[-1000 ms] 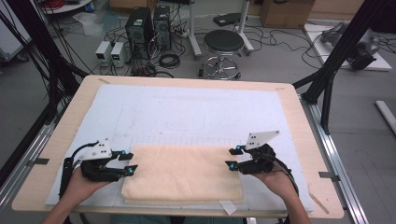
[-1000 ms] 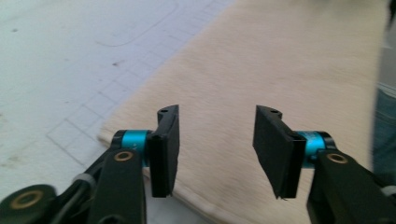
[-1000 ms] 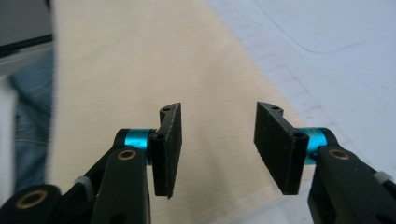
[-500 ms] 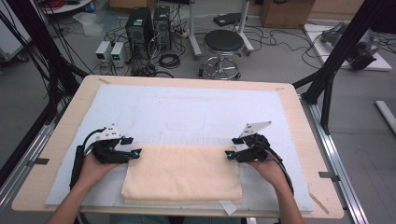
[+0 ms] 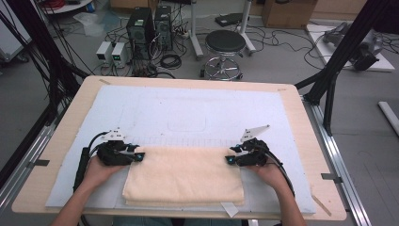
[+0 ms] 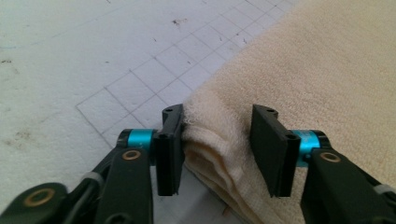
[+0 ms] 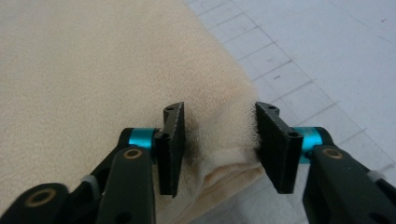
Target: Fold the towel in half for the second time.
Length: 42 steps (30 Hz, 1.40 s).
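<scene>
One folded towel lies on the near half of the surface, on the white gridded mat, with its long axis running left to right. Its far edge is the one that matters: both grippers sit at that edge's two corners, pointing inward at each other along it.

The left gripper is at the far left corner. In the left gripper view its jaws stand open with the stacked layers of that corner between them; the left pad touches or nearly touches the cloth and the right pad stands off it, so nothing is clamped.

The right gripper is at the far right corner. In the right gripper view its jaws are likewise open, straddling the folded corner with fuzz brushing the pads, again no grip.

Each hand is nearest its own corner, so neither needs to reach across. Closing should, I judge, catch all layers at once.

Count: one towel, two grippers, two hands.
</scene>
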Each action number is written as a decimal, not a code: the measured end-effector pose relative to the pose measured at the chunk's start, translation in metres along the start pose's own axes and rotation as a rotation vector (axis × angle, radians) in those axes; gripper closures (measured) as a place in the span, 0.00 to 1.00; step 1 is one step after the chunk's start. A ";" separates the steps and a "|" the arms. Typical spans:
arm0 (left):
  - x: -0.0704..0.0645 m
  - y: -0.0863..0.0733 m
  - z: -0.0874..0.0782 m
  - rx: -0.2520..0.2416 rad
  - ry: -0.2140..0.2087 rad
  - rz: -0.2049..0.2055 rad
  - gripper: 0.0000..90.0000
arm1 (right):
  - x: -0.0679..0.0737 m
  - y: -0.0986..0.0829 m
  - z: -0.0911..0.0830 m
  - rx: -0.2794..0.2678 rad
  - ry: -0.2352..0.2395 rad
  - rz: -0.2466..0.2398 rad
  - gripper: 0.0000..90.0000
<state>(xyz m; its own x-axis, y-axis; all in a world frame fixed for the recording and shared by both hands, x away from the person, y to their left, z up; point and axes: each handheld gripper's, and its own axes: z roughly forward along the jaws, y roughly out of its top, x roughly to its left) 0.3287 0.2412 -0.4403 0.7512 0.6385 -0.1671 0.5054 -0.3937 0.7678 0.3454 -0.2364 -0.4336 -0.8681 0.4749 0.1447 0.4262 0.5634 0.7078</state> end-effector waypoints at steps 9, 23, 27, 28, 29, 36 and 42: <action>-0.004 0.001 -0.003 -0.007 0.013 0.020 0.85 | 0.009 0.001 -0.001 0.005 -0.002 -0.029 0.85; -0.009 0.031 -0.015 -0.080 0.184 0.072 0.89 | 0.017 0.036 -0.024 -0.021 -0.089 -0.087 0.89; 0.008 0.050 -0.015 -0.102 0.204 0.034 0.89 | 0.002 0.052 -0.025 -0.051 -0.126 -0.080 0.89; 0.008 0.050 -0.015 -0.102 0.204 0.034 0.89 | -0.003 0.056 -0.025 -0.066 -0.139 -0.079 0.89; 0.012 0.056 -0.014 -0.105 0.214 0.027 0.89 | -0.003 0.056 -0.025 -0.066 -0.139 -0.079 0.89; 0.039 0.091 -0.003 -0.131 0.264 -0.014 0.89 | -0.042 0.090 -0.016 -0.065 -0.227 -0.031 0.89; 0.056 0.116 0.010 -0.141 0.311 -0.021 0.87 | -0.070 0.111 -0.013 -0.061 -0.283 -0.012 0.84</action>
<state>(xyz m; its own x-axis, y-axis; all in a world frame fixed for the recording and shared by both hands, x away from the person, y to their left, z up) 0.4334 0.2245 -0.3672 0.5650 0.8251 -0.0044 0.4399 -0.2967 0.8476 0.4501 -0.2157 -0.3556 -0.7636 0.6432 -0.0568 0.3927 0.5325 0.7498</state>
